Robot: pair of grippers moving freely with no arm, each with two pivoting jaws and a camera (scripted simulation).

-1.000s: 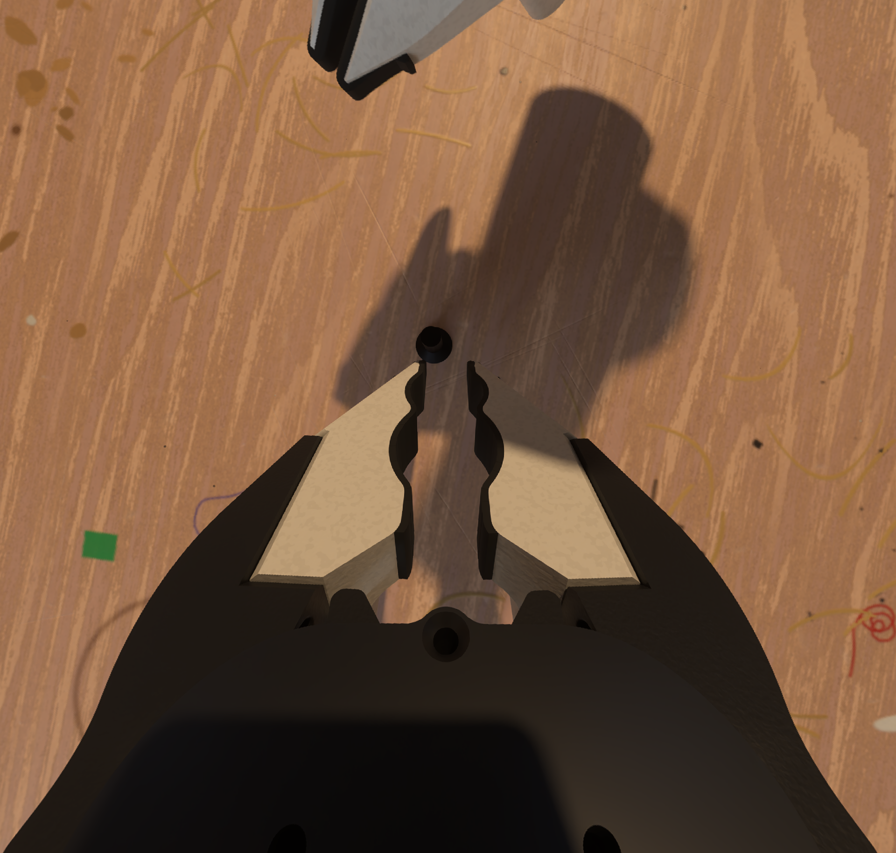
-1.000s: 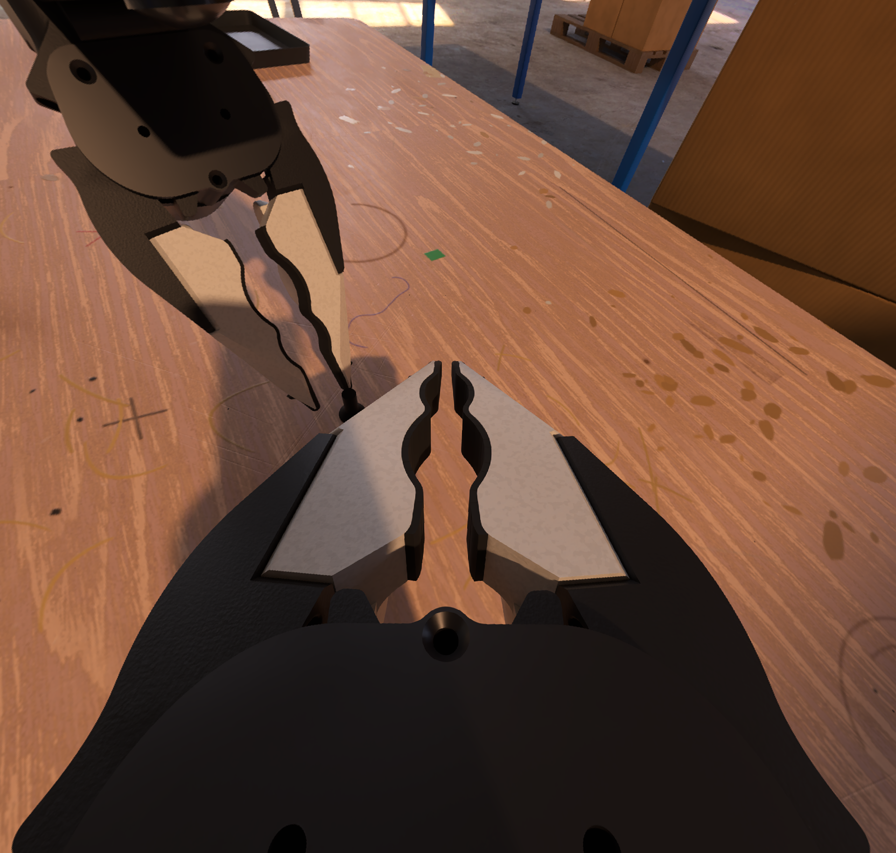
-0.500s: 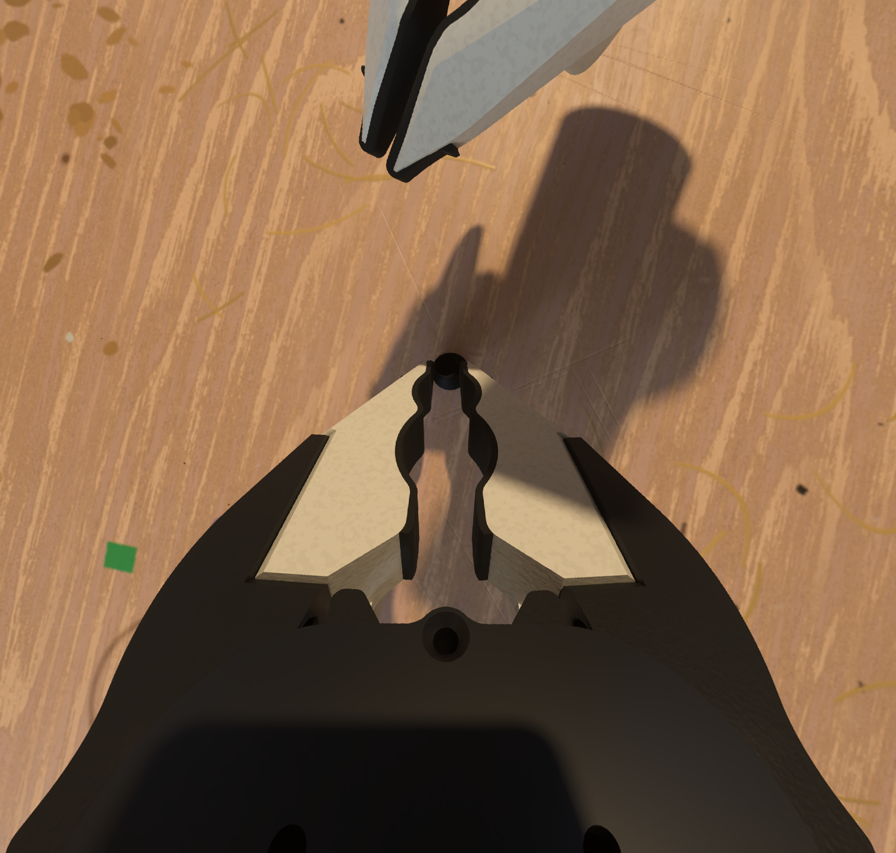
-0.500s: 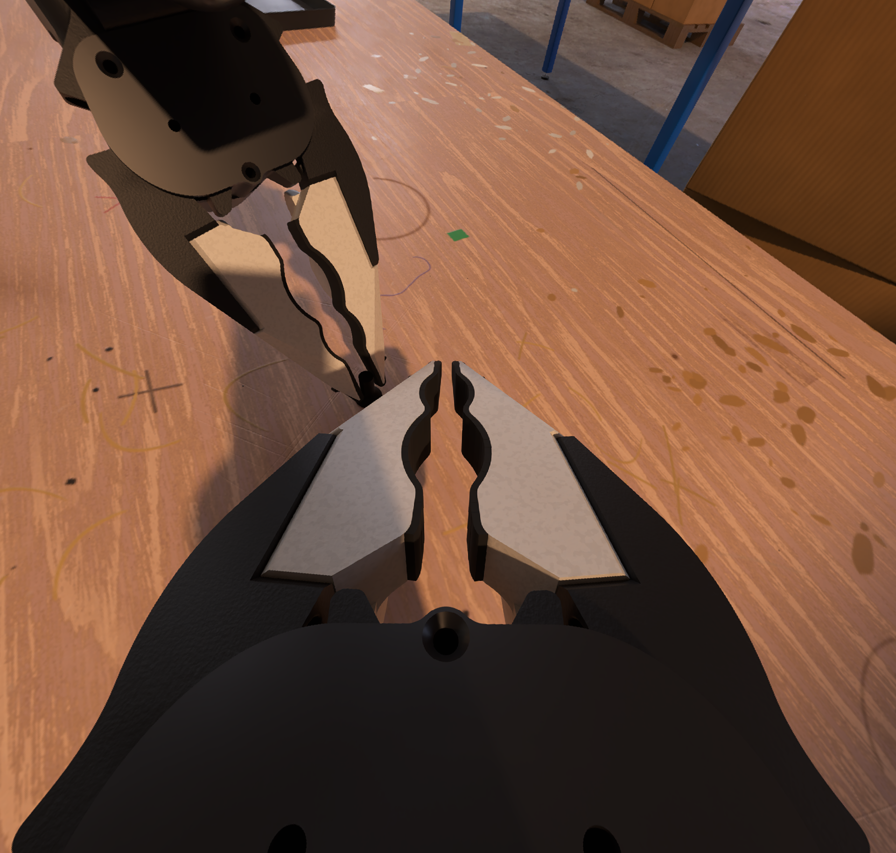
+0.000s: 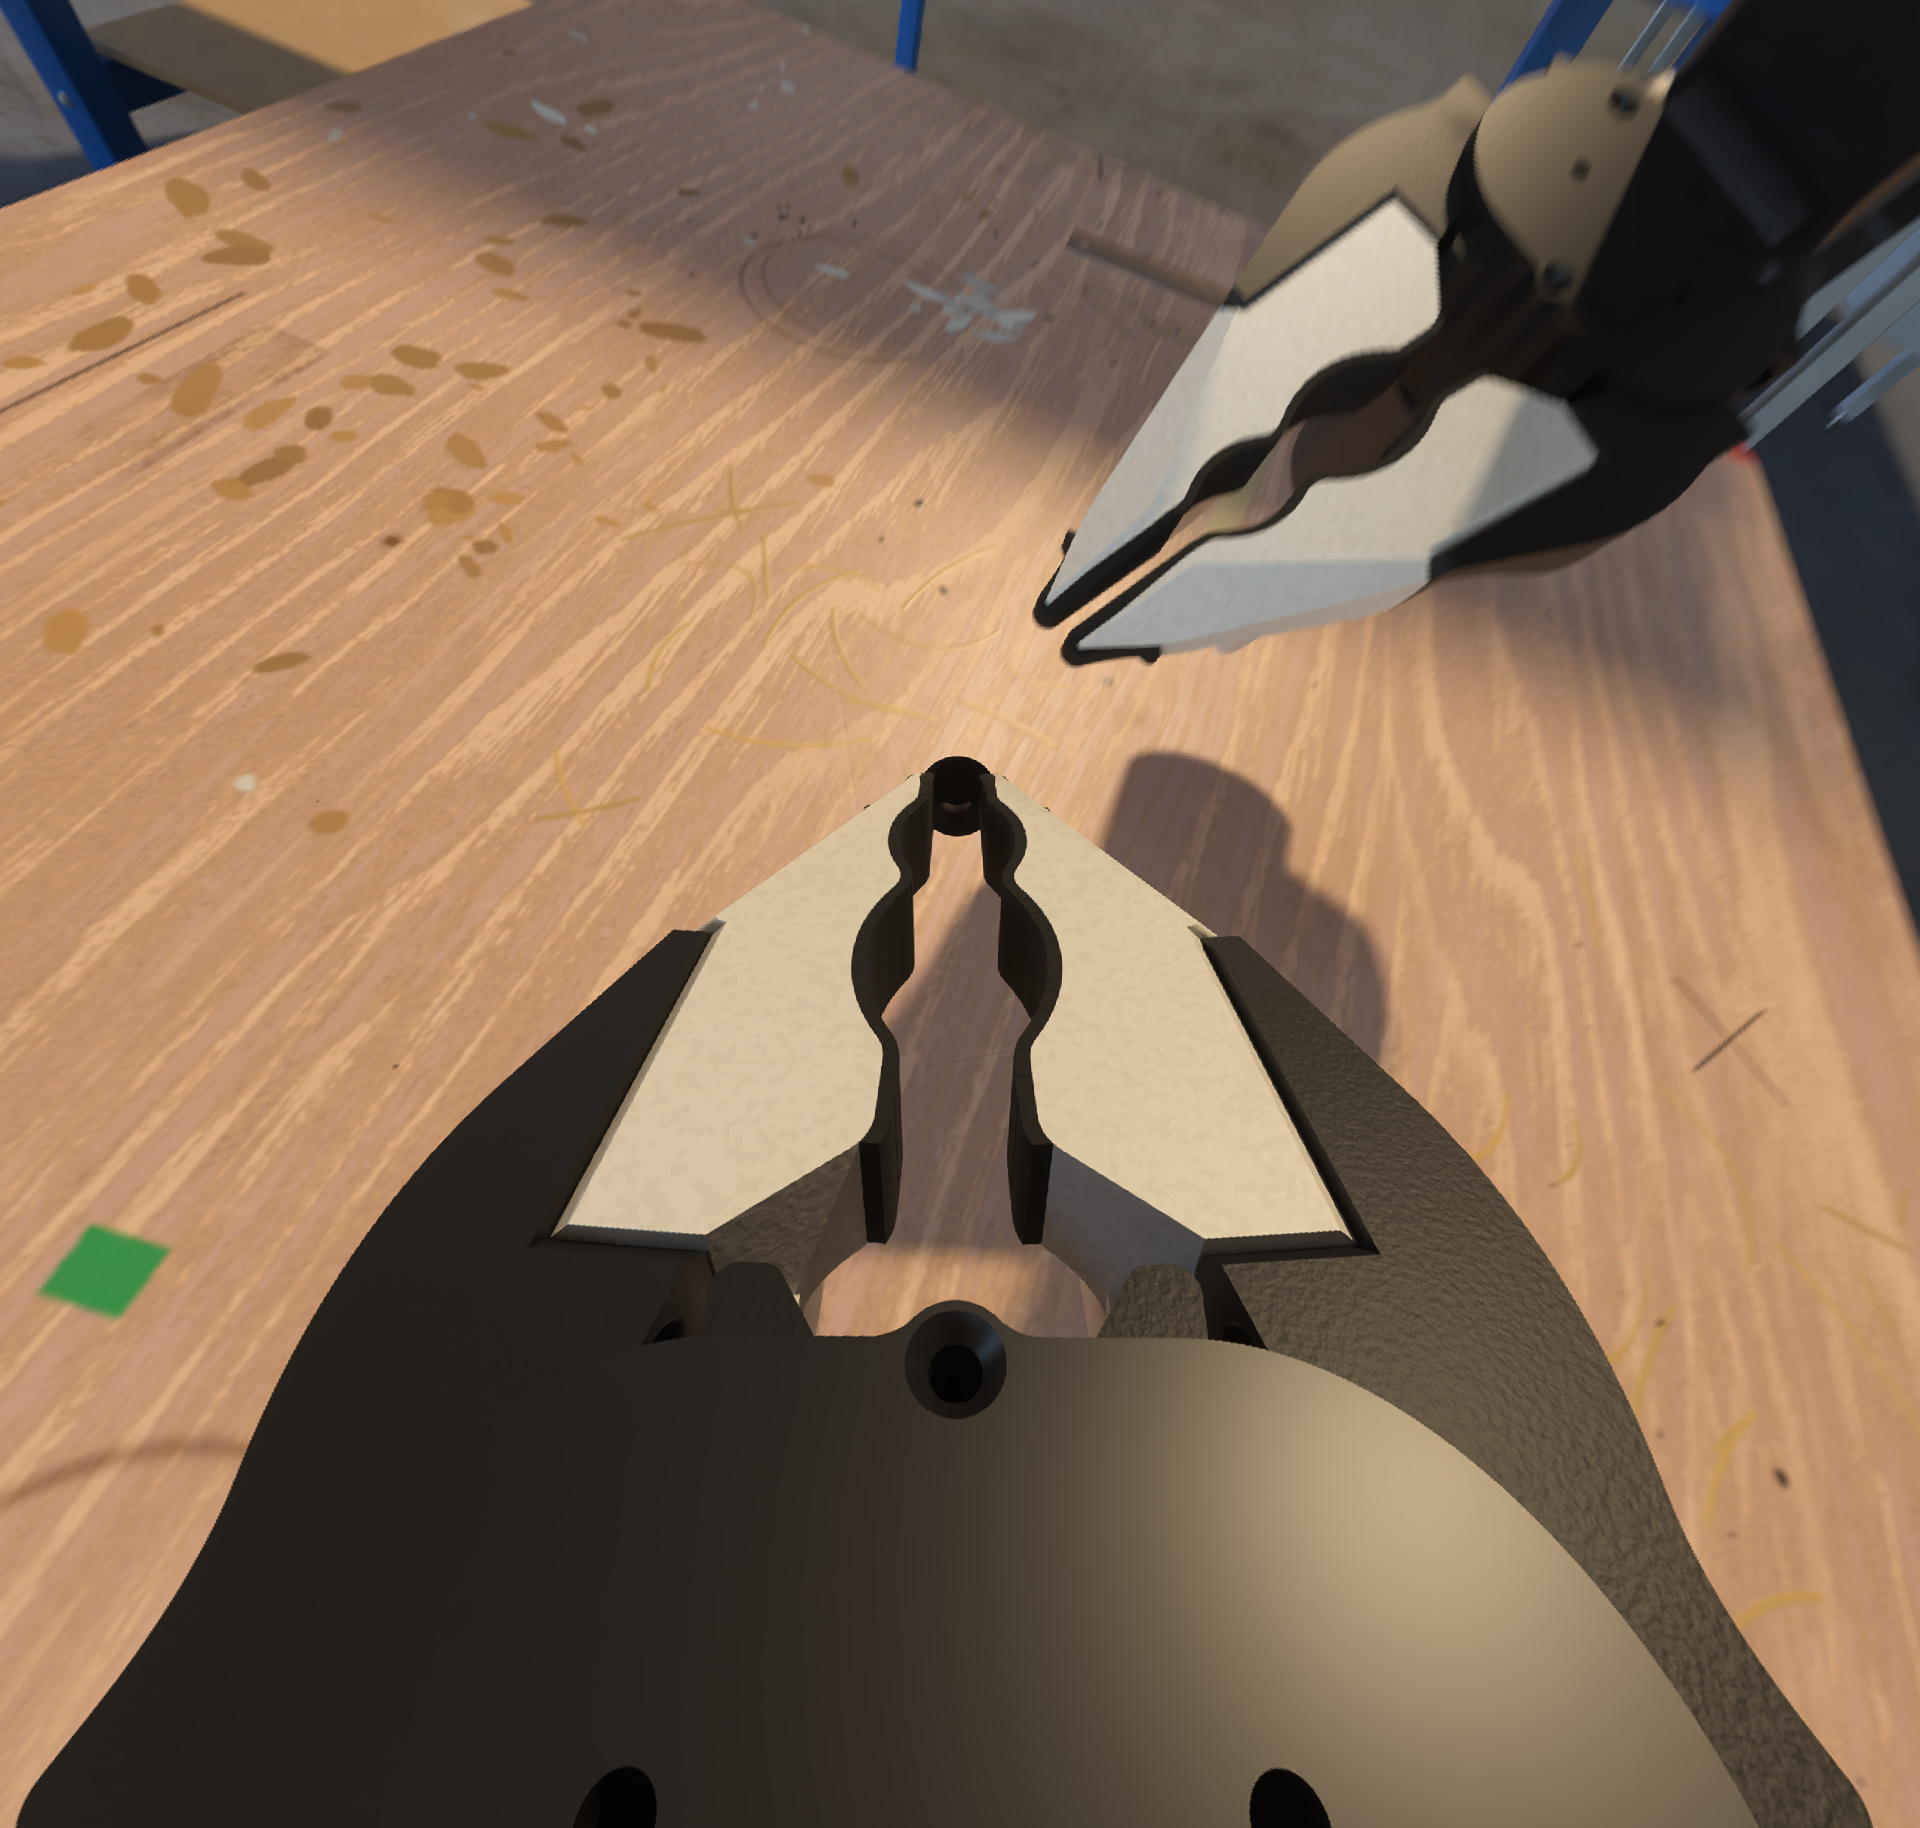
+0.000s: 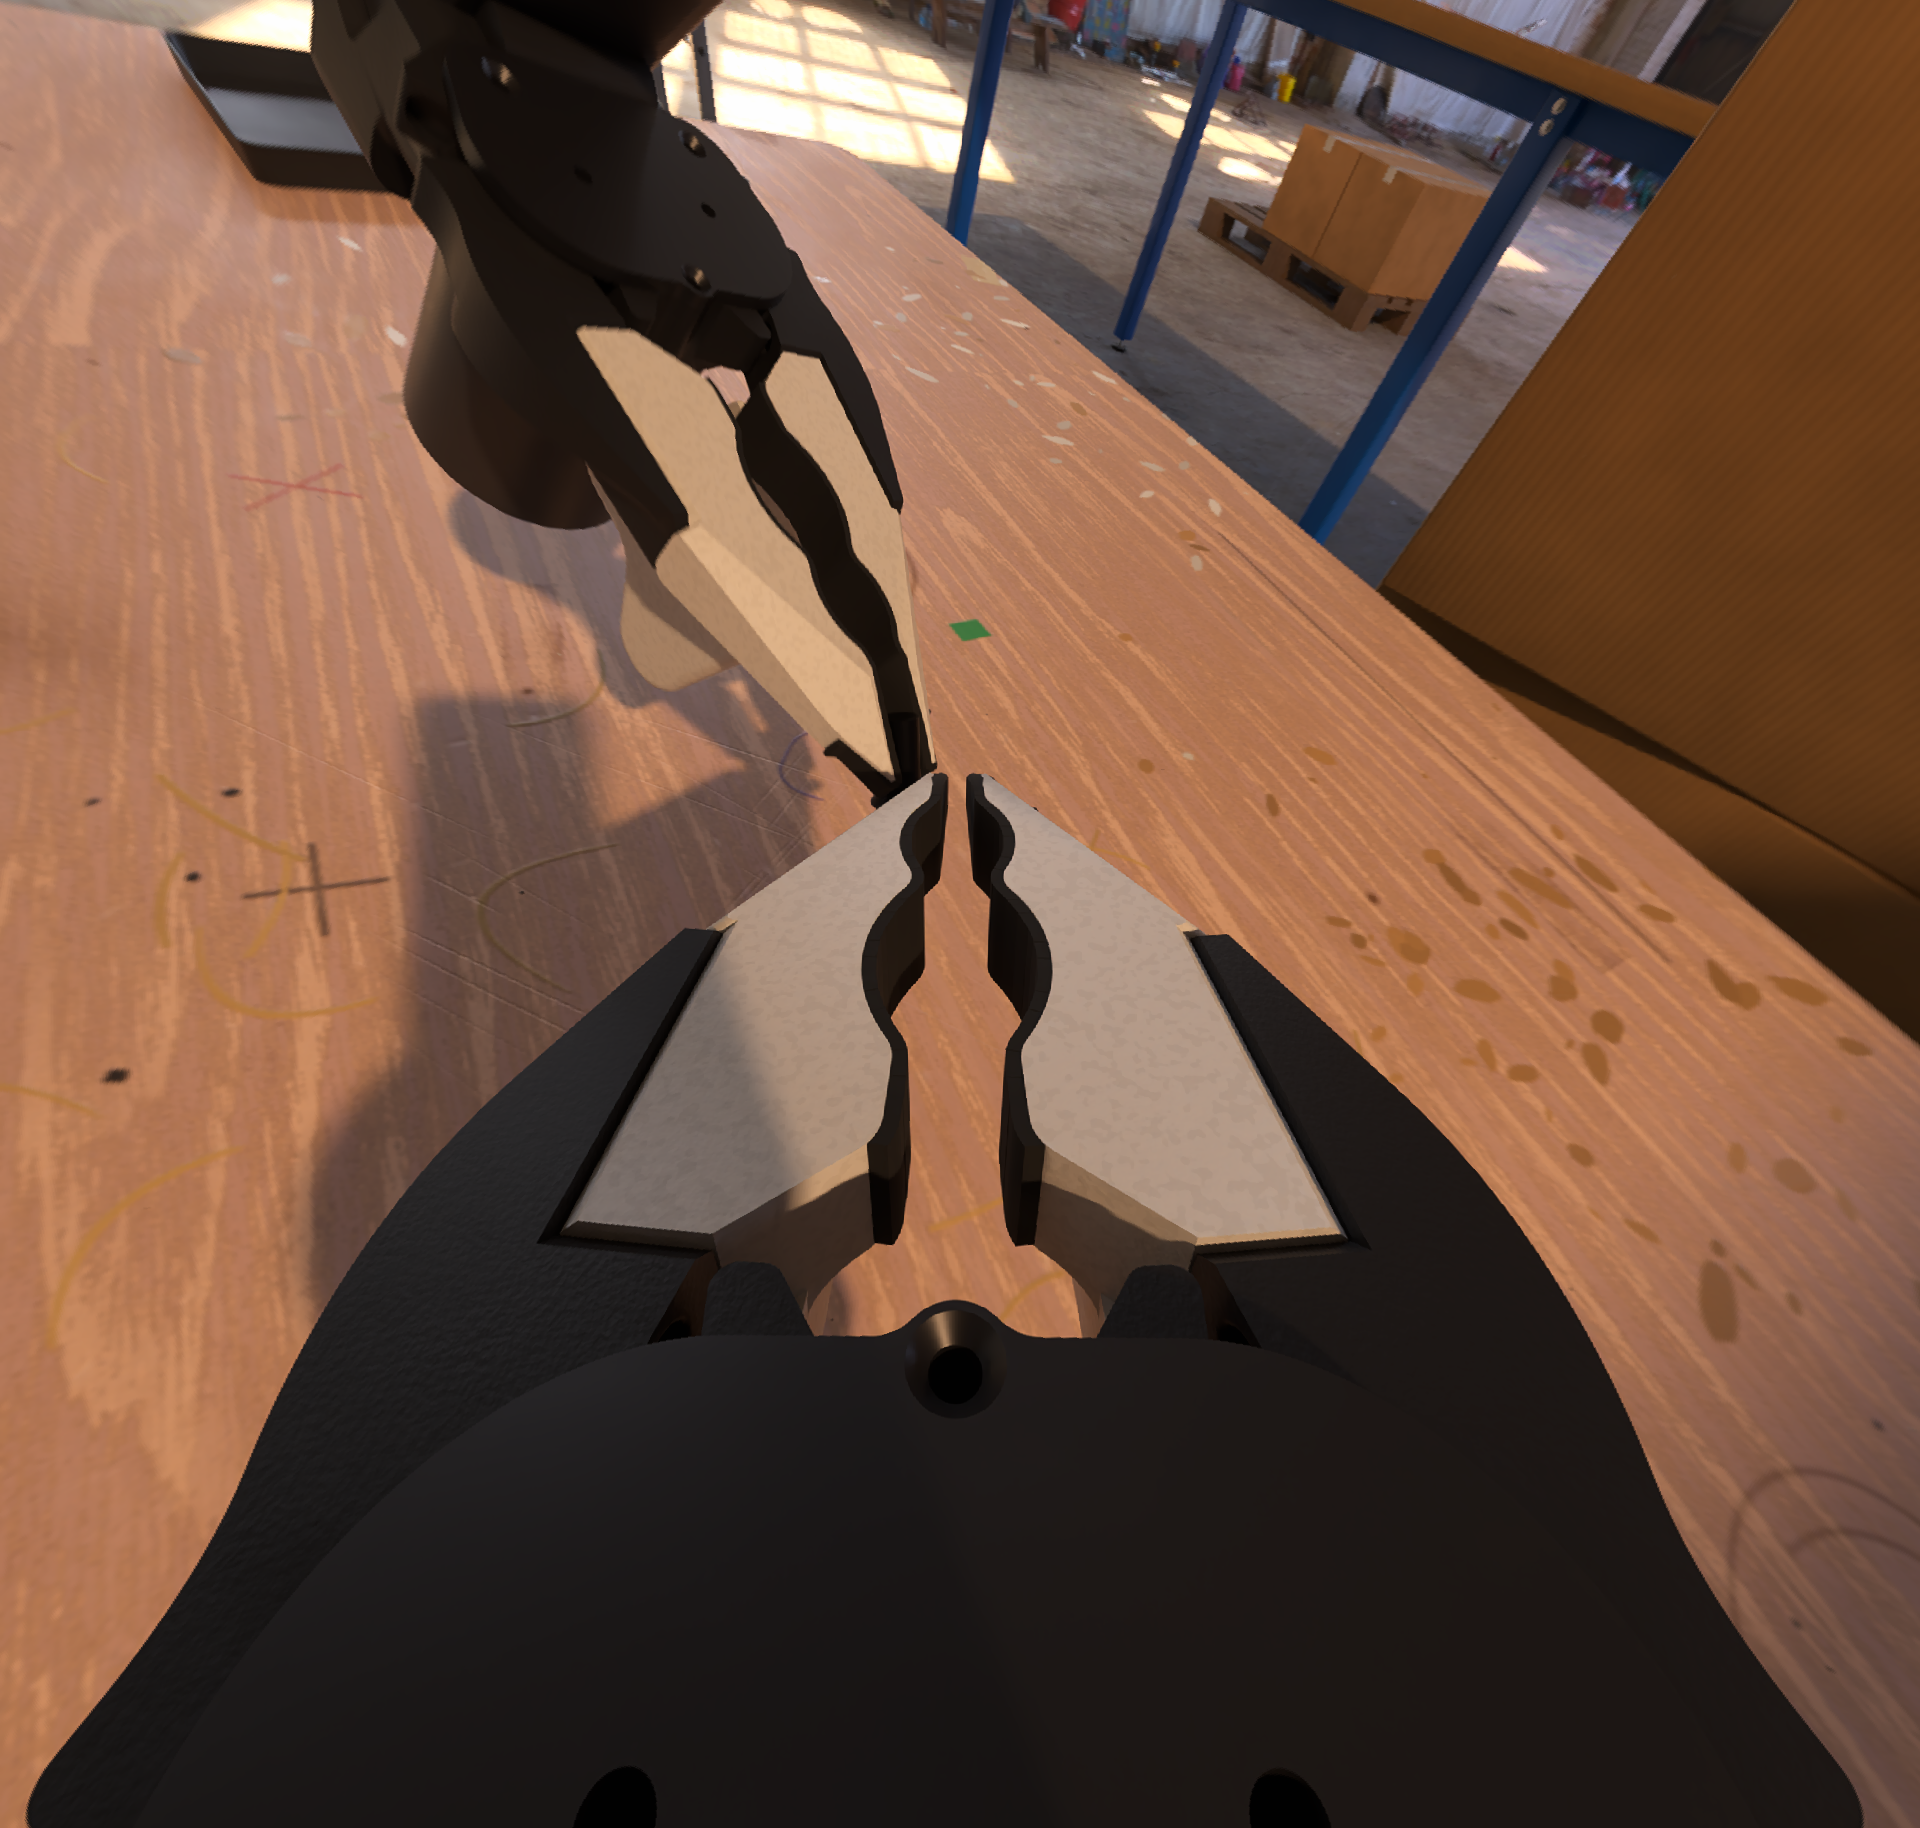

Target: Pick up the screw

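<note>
The screw (image 5: 957, 793) is small and black, and it sits pinched between my left gripper's (image 5: 957, 810) tips. The left gripper is shut on it and holds it above the wooden table (image 5: 416, 843), where its shadow falls. In the right wrist view the left gripper (image 6: 906, 744) points down just beyond my right gripper's (image 6: 956, 791) tips, and a dark bit of the screw (image 6: 868, 779) sticks out below it. My right gripper is shut and empty. It also shows in the left wrist view (image 5: 1065, 635), ahead and to the right.
A green square marker (image 5: 104, 1269) lies on the table, also seen in the right wrist view (image 6: 969, 630). A black tray (image 6: 270, 126) stands far back left. A tall cardboard box (image 6: 1714, 428) stands beyond the table's right edge. Blue frame legs (image 6: 1174, 209) stand behind.
My left gripper closed on the screw, then rose and tilted up with it; its view now reaches the table's far edge. The right gripper stayed shut.
</note>
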